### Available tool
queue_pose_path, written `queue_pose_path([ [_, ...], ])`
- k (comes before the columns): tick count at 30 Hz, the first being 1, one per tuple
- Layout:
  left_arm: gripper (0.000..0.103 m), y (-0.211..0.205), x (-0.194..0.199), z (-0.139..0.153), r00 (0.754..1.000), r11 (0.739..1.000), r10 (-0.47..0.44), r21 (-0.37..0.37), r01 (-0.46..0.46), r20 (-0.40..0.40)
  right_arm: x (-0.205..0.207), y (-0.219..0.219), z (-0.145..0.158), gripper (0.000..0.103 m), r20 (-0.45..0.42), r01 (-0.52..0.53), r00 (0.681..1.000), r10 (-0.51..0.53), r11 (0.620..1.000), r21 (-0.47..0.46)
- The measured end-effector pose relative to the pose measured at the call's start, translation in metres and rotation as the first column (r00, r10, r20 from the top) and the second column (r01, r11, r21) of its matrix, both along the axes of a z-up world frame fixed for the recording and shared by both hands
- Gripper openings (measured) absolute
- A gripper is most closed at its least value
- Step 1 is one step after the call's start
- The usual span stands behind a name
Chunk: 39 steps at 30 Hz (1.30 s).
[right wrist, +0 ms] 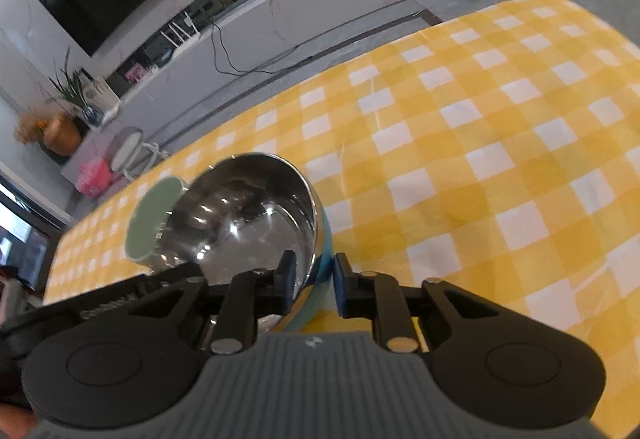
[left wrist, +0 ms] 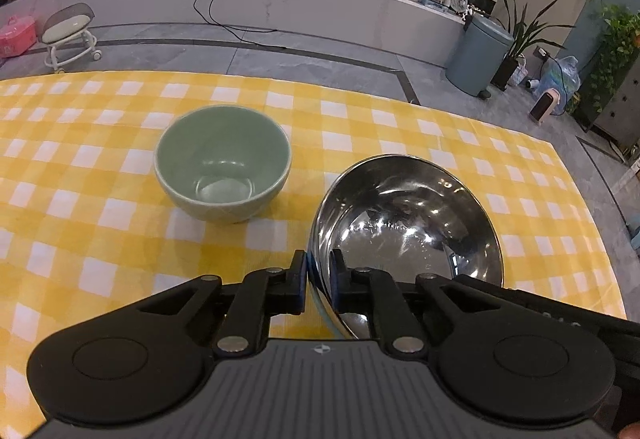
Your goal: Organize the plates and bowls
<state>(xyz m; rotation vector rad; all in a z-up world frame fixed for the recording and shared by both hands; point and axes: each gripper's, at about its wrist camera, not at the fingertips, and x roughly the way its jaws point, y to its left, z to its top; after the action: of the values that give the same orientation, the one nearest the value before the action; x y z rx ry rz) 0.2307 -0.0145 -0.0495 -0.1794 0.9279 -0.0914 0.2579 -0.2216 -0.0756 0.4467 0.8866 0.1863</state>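
Left tool: I am clamping it on the near rim of the steel bowl; one finger is sitting outside the wall and the other inside, both pressing against the metal.

Right tool: I am gripping the same steel bowl with it at another part of the rim; the left finger is reaching inside the bowl, the right finger is lying against the light blue outer wall.

Steel bowl, place: it is sitting straight ahead of both tools, held between them over the tabletop; in the right wrist view it is tilting, its mouth turning toward the camera; whether its base is touching the cloth I cannot tell.

Steel bowl, look: the inside is showing polished and mirror-bright, throwing back lights and dark shapes; the outside is showing pale blue under a thin shiny rim; it is holding nothing.

Green bowl: it is standing upright on the tabletop, ahead and to the left of my left tool, apart from the steel bowl in that view; from the right wrist the green bowl is showing just behind the steel one, partly hidden by it.

Green bowl, look: pale sage glaze, round, deep, a lighter rim; it is standing empty.

Tabletop: a yellow and white checked cloth is covering it.
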Motion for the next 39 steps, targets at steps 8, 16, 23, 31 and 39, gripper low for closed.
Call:
queue_pose_path([
  [8,0.01,-0.001,-0.025,0.029,0.999,0.999,0.017,0.03,-0.016,-0.029,-0.016,-0.001,0.026,0.009,-0.047,-0.012,0.999,0.011,1.0,-0.02],
  [16,0.01,-0.001,-0.061,0.062,0.998,0.998,0.039,0.055,-0.037,-0.051,-0.049,-0.002,0.054,0.009,-0.034,-0.061,0.998,0.061,0.998,0.006],
  [23,0.01,-0.007,-0.102,0.084,0.999,0.999,0.022,0.031,-0.021,-0.034,-0.098,-0.014,0.076,0.01,0.015,-0.101,0.995,0.101,0.995,-0.017],
  [31,0.01,-0.005,-0.151,0.087,0.999,0.999,0.016,-0.032,-0.017,-0.04,-0.155,-0.029,0.088,0.01,0.068,-0.116,0.991,0.117,0.993,-0.014],
  [39,0.01,0.001,-0.179,0.062,0.994,0.991,0.012,-0.132,-0.027,-0.108,-0.205,-0.055,0.064,0.012,0.034,-0.075,0.997,0.073,0.993,0.087],
])
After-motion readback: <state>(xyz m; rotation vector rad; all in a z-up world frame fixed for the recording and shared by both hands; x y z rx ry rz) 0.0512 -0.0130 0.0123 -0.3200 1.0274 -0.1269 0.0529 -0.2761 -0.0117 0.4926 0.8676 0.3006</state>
